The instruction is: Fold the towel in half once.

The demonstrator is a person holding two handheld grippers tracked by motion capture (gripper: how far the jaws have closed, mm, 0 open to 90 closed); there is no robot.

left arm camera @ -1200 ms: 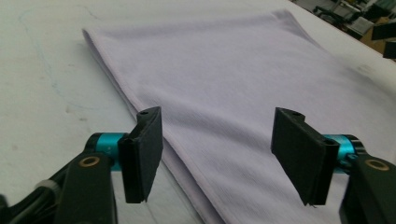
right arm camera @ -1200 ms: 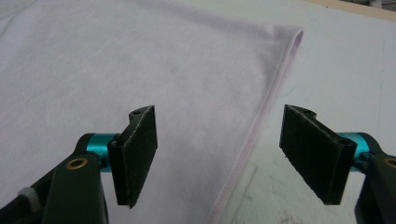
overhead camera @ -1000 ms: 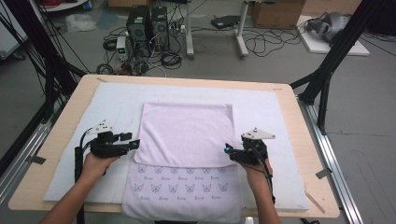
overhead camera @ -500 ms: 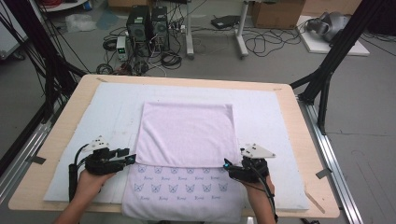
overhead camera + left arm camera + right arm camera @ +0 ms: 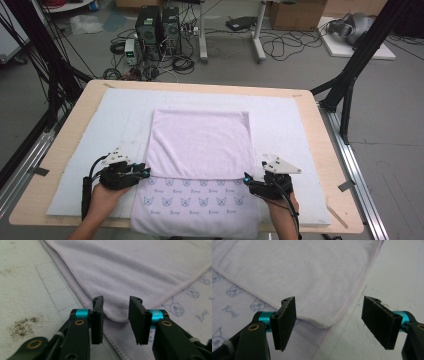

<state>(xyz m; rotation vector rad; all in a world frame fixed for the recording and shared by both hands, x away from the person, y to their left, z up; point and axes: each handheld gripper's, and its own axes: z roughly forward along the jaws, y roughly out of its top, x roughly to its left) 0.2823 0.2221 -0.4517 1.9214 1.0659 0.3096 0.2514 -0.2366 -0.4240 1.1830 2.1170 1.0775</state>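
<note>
Both tools slid in toward me onto the towel's [image 5: 200, 145] folded corners. My left tool [image 5: 115, 312] has just been closing around its corner, not clamped yet; the right tool [image 5: 329, 315] sits wide apart, so the lift's next.

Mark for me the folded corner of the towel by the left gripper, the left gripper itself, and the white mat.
folded towel corner [image 5: 117, 316], left gripper view, rounded tip of the top layer.
left gripper [image 5: 116, 320], left gripper view, midway between its fingers.
white mat [image 5: 105, 130], high view, bare area left of the towel.
</note>
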